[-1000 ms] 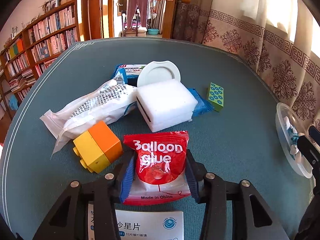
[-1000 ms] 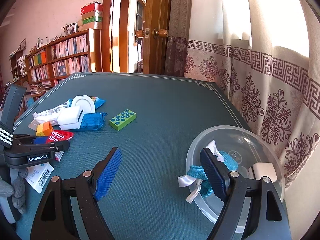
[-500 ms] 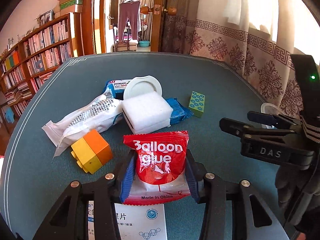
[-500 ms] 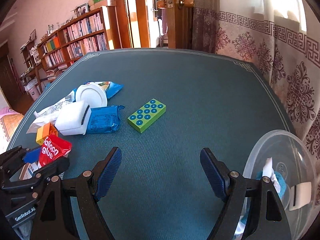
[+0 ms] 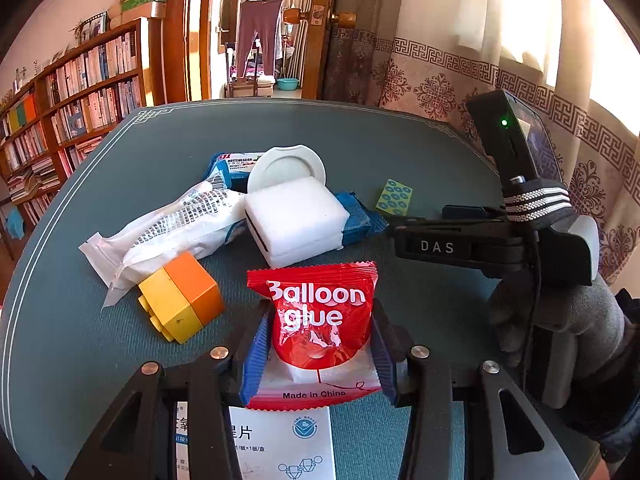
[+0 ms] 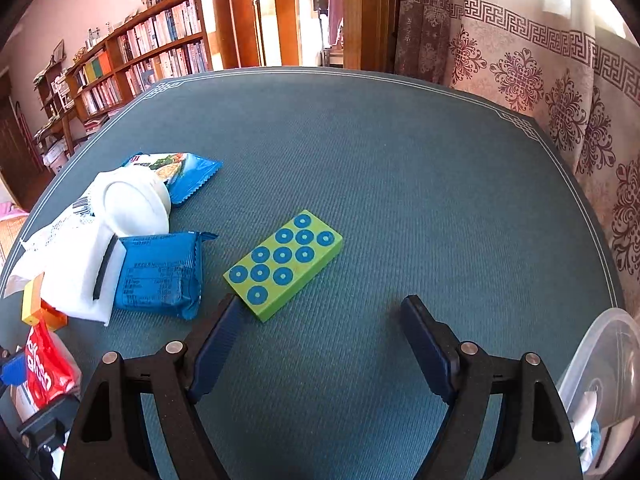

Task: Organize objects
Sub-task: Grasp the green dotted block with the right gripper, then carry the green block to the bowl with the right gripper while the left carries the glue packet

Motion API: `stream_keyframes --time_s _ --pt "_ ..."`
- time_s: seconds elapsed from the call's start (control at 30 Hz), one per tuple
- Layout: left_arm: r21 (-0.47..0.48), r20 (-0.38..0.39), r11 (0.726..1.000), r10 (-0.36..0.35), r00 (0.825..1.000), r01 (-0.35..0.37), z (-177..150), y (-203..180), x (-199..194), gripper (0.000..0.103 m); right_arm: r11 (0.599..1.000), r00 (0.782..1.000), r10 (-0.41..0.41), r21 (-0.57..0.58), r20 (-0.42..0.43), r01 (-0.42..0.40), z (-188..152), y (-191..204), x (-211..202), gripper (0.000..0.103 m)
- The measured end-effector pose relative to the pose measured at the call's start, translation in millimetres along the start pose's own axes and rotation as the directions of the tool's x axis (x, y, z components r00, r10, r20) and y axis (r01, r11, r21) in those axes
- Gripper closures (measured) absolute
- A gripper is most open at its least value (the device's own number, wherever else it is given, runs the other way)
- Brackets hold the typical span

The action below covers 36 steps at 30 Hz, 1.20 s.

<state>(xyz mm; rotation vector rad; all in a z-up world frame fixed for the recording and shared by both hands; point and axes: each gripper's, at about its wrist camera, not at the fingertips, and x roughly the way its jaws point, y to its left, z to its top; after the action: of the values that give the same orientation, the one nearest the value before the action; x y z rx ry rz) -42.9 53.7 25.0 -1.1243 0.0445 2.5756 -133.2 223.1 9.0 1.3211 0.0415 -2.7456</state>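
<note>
Now the left gripper [image 5: 316, 354] has its blue fingers [image 5: 253, 354] clamped on the flanks of the red glue packet [image 5: 318, 320], holding it up just over a white leaflet [image 5: 280, 440] on the tabletop [image 5: 100, 360]. It has barely shifted in the last second.

What has changed is on the other side. The right gripper [image 6: 320, 344], fingers [image 6: 214, 350] spread wide with nothing between them, was over the clear bowl [image 6: 600, 360] a second ago; it has since swung across the tabletop and dropped lower, and its left fingertip now sits just beside the near corner of the green block [image 6: 284, 262]. In the left view that gripper and its gloved hand [image 5: 556, 320] now fill the right side, where only the bowl showed before.

Taking the block as the landmark: the blue packet [image 6: 160, 276] lies just to its left, the white sponge [image 6: 76, 280] beyond that, the round white lid [image 6: 134, 204] and snack bag [image 6: 180, 172] behind-left, and the orange-yellow brick [image 5: 180, 300] further left still. The bowl is well apart to the right.

My reading is that the block is the next pick, the bowl its likely destination; the fingers must shift left to straddle it.
</note>
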Motion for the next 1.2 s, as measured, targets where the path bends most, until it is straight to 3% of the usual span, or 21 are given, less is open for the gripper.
stream_keyframes --time_s 0.47,0.53,0.67,1.2 --pt "0.008 -0.007 1.000 -0.004 1.000 0.004 -2 -2 3 0.055 1.000 0.999 -0.004 0.004 0.037 0.004 20 4 17 0.021" --pt "0.008 -0.005 1.000 -0.004 1.000 0.004 -2 -2 3 0.054 1.000 0.999 -0.003 0.002 0.039 0.003 21 5 17 0.024" --pt "0.006 -0.005 1.000 -0.003 1.000 0.003 -3 -2 3 0.054 1.000 0.999 0.001 -0.001 0.054 -0.001 24 3 17 0.042" --pt "-0.014 0.019 1.000 0.023 1.000 -0.023 -2 4 -2 0.054 1.000 0.998 -0.007 0.025 0.059 0.006 -5 1 -2 0.042"
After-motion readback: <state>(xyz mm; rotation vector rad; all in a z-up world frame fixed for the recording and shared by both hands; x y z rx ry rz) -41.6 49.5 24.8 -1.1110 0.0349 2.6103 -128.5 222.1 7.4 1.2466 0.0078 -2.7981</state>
